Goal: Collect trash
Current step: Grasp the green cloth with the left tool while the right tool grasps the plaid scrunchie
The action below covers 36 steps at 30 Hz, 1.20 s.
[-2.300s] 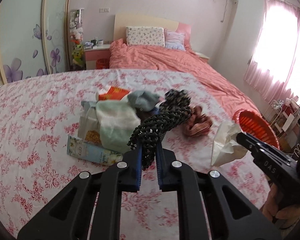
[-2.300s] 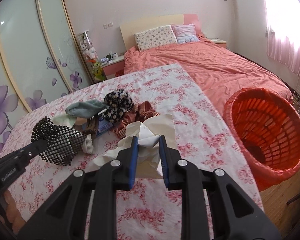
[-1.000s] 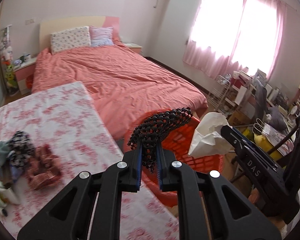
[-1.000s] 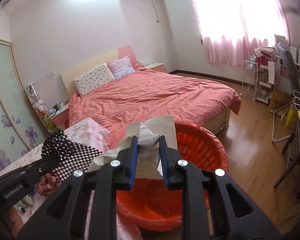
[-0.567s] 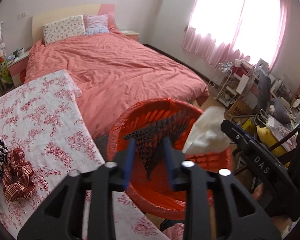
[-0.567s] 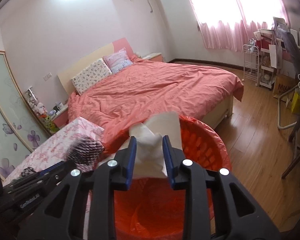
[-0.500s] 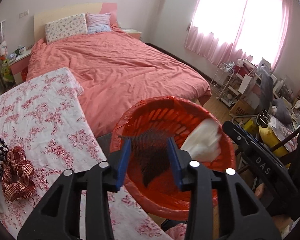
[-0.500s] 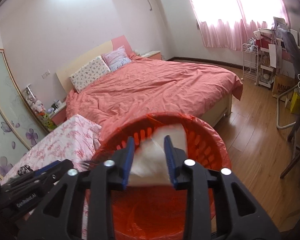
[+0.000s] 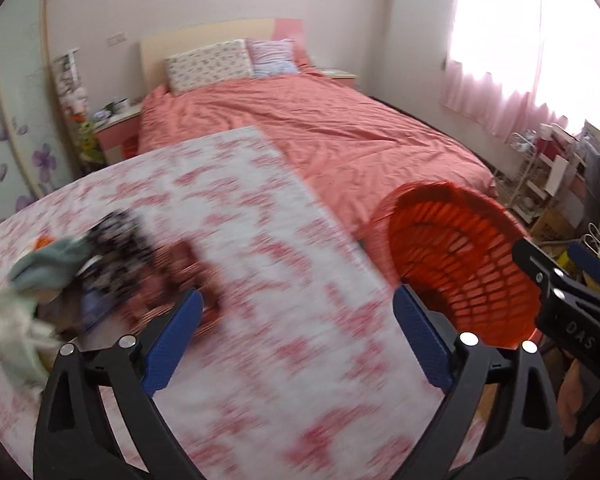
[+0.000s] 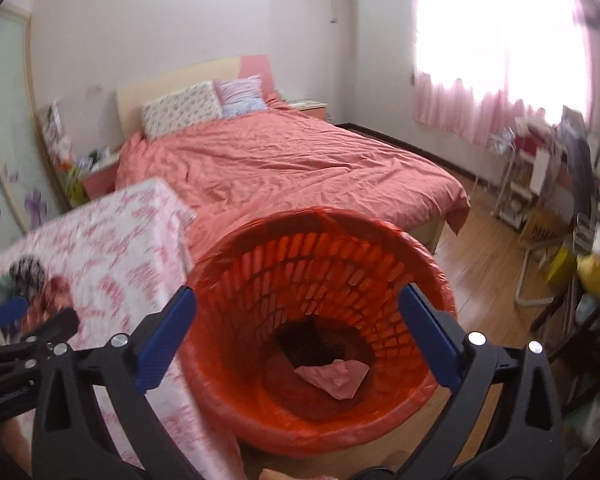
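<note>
The red plastic basket stands on the floor beside the floral table. At its bottom lie the black mesh net and the crumpled paper. My right gripper is open and empty above the basket. My left gripper is open and empty above the table, with the basket to its right. A blurred pile of cloth and scraps lies on the table's left part.
A bed with a salmon cover stands behind the table. A nightstand and wardrobe doors are at the left. A rack and cluttered boxes stand by the curtained window. The right gripper's body shows right of the basket.
Both grippers opened and let go: the black net and the paper fell into the basket. The left gripper has since swung left, back over the table.
</note>
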{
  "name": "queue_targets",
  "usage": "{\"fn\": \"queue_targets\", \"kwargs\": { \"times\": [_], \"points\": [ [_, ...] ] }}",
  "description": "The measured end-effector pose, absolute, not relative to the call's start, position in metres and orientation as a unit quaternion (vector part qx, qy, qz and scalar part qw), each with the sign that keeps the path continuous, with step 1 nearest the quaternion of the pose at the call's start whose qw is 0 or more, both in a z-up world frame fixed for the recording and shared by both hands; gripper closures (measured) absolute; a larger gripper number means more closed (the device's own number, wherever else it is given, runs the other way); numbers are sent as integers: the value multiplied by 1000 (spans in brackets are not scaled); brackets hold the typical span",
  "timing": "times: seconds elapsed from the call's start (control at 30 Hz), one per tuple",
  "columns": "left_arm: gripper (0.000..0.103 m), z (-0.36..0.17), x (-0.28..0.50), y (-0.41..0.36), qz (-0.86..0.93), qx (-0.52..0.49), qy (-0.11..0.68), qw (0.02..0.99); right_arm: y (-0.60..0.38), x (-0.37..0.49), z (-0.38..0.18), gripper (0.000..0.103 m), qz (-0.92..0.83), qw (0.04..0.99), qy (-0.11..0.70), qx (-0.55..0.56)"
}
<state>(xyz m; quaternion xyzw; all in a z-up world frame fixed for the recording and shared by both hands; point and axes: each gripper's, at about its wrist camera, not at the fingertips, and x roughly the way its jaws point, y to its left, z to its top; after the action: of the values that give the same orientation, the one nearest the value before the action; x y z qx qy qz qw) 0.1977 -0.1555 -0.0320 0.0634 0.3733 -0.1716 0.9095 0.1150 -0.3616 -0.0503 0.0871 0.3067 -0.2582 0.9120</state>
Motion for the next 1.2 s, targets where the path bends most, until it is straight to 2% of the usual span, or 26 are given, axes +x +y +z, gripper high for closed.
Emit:
{"fn": "queue_targets", "kwargs": {
  "times": [0.43,0.53,0.93,1.0,1.03,1.1,1.13,1.17,1.2],
  "points": [
    [4,-34,178,16,-4,10,363,932,-219,177,-47,4,-139,936,323,10],
    [4,-40,179,45,29,0,364,931,-194,201,-56,7,-106,933,344,8],
    [4,-53,173,92,42,-29,355,933,-156,269,-94,8,-77,915,392,62],
    [4,-54,171,91,36,-28,354,934,-154,275,-103,19,-70,906,412,64],
    [4,-53,171,89,32,-29,353,935,-154,276,-108,33,-65,901,424,65],
    [4,-53,172,87,27,-30,351,936,-154,277,-112,47,-59,896,434,70],
    [4,-52,174,85,24,-31,349,936,-155,274,-111,58,-58,898,431,72],
    [4,-52,174,83,22,-31,349,936,-157,272,-110,65,-57,897,432,74],
    [4,-52,176,80,19,-33,349,936,-159,269,-109,67,-57,896,434,77]
  ]
}}
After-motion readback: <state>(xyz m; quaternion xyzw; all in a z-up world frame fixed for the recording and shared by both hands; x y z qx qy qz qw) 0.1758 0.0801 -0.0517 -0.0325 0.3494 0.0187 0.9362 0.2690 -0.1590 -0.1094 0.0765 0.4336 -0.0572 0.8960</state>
